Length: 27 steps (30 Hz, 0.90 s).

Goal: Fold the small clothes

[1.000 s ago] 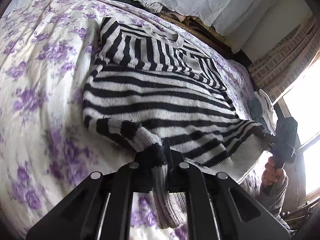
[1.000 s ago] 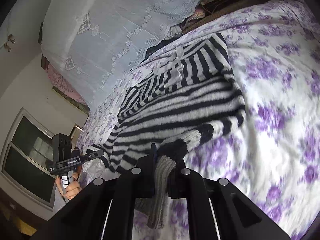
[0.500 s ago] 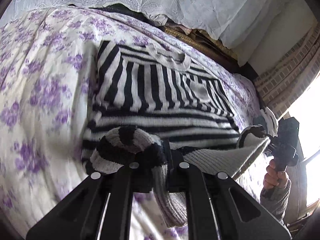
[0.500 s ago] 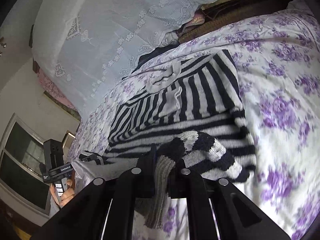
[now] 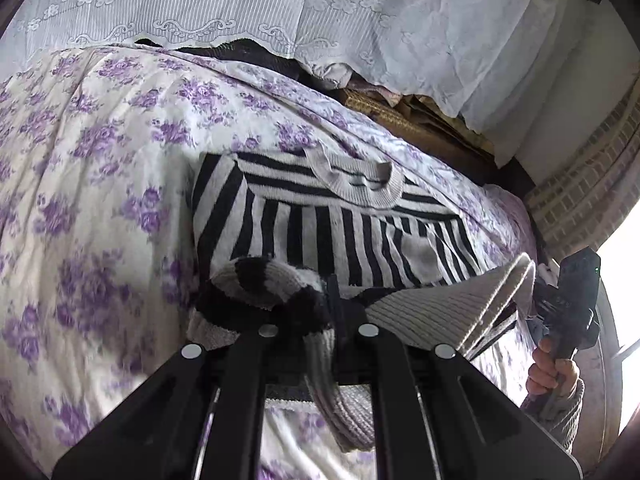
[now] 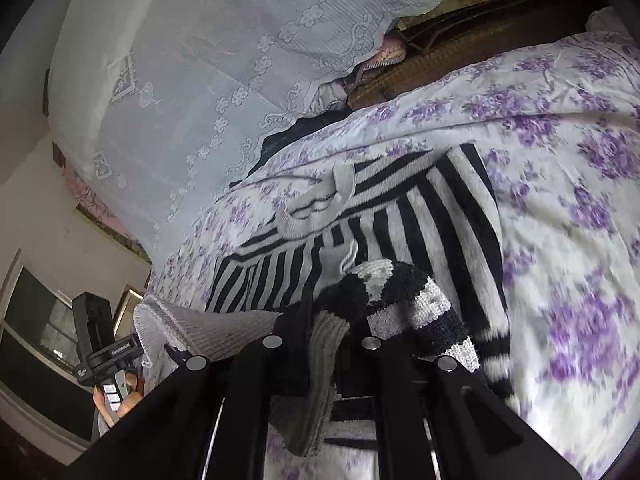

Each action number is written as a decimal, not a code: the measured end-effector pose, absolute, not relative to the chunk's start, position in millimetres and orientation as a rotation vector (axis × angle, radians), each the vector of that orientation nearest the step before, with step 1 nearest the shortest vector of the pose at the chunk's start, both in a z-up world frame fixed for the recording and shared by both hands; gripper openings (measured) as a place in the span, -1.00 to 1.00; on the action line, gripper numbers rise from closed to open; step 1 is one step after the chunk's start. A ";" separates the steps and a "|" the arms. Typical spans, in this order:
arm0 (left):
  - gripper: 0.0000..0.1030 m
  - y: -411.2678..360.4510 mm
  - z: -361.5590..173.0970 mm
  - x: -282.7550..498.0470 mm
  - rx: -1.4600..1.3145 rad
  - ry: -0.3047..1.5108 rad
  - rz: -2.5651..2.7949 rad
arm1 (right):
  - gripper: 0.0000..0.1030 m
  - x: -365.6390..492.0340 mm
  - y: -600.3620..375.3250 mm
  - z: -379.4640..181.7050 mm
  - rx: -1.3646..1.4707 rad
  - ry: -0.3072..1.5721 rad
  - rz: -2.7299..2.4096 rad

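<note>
Striped knit sweater point(image 5: 332, 236) on floral bed point(image 5: 100, 184), hem point(image 5: 432, 308) lifted toward collar point(image 5: 360, 184). Left claw point(image 5: 334, 320) and right claw point(image 6: 336, 332) clamped on hem corners. Best kept level, taut, laid square below collar.

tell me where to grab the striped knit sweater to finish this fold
Keep to the grey ribbed hem of the black-and-white striped knit sweater, one gripper at each bottom corner, coming from the near edge. Both already pinch it there, and the hem hangs taut between them.

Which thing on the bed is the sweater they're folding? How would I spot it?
Look at the big bed with the purple-flowered sheet. In its middle lies the sweater, with a grey collar toward the lace curtain. It is the only black-and-white striped thing there.
</note>
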<state>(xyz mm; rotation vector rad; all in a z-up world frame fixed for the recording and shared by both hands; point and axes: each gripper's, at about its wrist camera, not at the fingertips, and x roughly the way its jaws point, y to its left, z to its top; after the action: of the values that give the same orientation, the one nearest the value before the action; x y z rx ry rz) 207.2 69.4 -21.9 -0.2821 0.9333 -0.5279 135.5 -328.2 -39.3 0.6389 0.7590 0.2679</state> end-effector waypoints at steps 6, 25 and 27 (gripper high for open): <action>-0.85 68.9 -27.1 237.6 -0.301 0.933 -0.499 | -0.83 170.2 -334.3 -39.7 0.666 0.748 0.267; -0.79 61.0 -72.9 317.2 -0.347 0.997 -0.424 | -0.81 254.8 -354.0 -82.0 0.750 0.792 0.204; -0.79 60.0 -78.8 319.4 -0.350 1.000 -0.418 | -0.80 257.7 -357.0 -92.8 0.774 0.810 0.203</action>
<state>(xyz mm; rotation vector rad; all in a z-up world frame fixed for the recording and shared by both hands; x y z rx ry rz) 319.4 60.0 -78.8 -0.3499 0.9999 -0.4183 257.7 -357.0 -92.8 0.7743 0.8096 0.2033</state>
